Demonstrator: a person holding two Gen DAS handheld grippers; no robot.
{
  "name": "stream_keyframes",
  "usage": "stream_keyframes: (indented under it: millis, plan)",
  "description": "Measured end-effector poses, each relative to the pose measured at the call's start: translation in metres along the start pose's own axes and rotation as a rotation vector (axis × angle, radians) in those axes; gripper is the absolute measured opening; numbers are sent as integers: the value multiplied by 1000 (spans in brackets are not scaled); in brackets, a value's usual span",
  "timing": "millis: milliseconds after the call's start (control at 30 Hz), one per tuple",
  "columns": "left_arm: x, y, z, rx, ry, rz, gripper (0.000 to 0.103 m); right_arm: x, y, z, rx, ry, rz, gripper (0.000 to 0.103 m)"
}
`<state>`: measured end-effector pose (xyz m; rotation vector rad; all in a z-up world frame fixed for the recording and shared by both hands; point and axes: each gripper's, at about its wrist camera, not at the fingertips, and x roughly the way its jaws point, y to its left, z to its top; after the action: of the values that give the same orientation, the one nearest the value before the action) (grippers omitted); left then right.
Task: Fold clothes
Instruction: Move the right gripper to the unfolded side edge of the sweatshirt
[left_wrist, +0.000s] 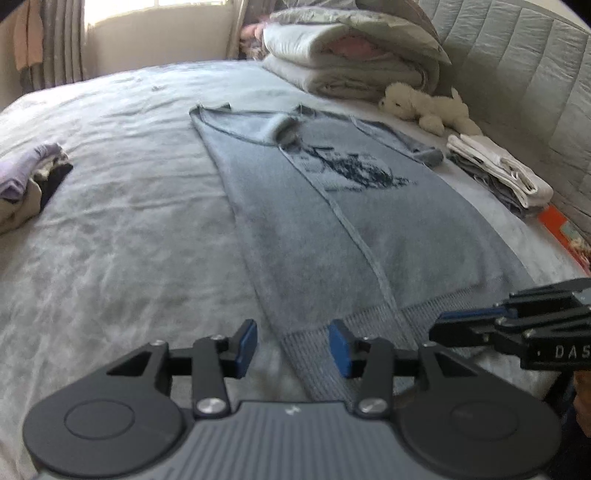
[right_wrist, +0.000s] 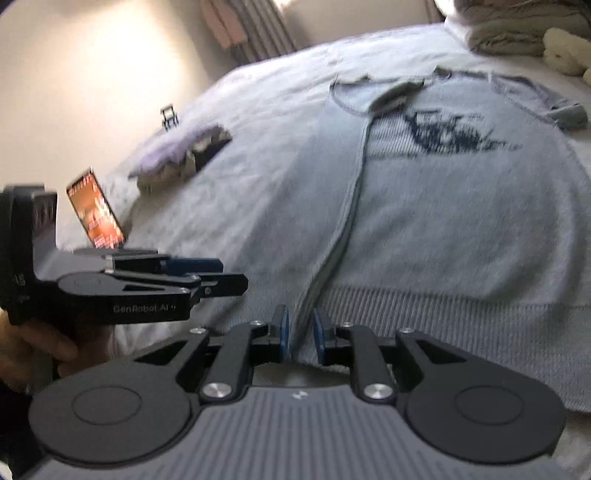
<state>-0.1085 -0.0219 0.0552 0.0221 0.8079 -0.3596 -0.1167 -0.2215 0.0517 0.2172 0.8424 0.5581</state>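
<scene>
Left wrist view looks along the left gripper, whose blue pads stand well apart with nothing pressed between them; the ribbed hem of the grey sweater lies under the gap. The sweater is spread flat on the bed, one side already folded inward so a seam runs up its length, and a dark printed figure shows near the chest. Beside the sweater's far shoulder lies a white plush toy, and past its collar sits a stack of folded blankets. A small pile of folded clothes lies just beside the sweater's sleeve, towards the padded headboard. A crumpled lilac bundle rests well apart from the sweater on the opposite side.

Right wrist view shows the right gripper with a narrow gap over the hem at the folded seam; blur hides whether the pads pinch the fabric.
</scene>
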Motion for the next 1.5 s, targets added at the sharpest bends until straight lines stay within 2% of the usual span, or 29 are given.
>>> stream_keyframes:
  millis: [100,233,433,567,667,733,833,900,1067,1233,1400,1500]
  plan:
    - [9,0,-1,5,25,20,49,9,4,1,-12,15,-10,20]
    - [11,2,-2,6,28,21,50,27,7,-2,-42,95,-64,23]
    - [10,1,1,16,7,20,54,10,0,4,-12,12,-62,36]
    - [17,-4,2,32,22,32,54,17,-9,3,28,54,-100,35]
    - [14,-4,5,17,1,22,54,9,-10,4,39,11,-104,37]
    - [15,-6,7,22,-3,16,54,8,-14,4,55,13,-114,40]
    - [24,-17,3,69,35,18,54,12,-20,2,79,39,-135,38]
    - [24,-23,4,101,35,24,54,8,-20,4,86,16,-139,40]
    - [19,-21,11,70,2,7,55,-2,-38,7,163,-5,-189,40]
    - [23,-24,14,68,-6,37,55,-20,-54,12,230,-83,-231,40]
    - [19,-25,22,71,-59,52,55,-49,-82,19,337,-179,-284,41]
    - [32,-31,21,87,-13,36,55,-61,-104,22,424,-204,-322,43]
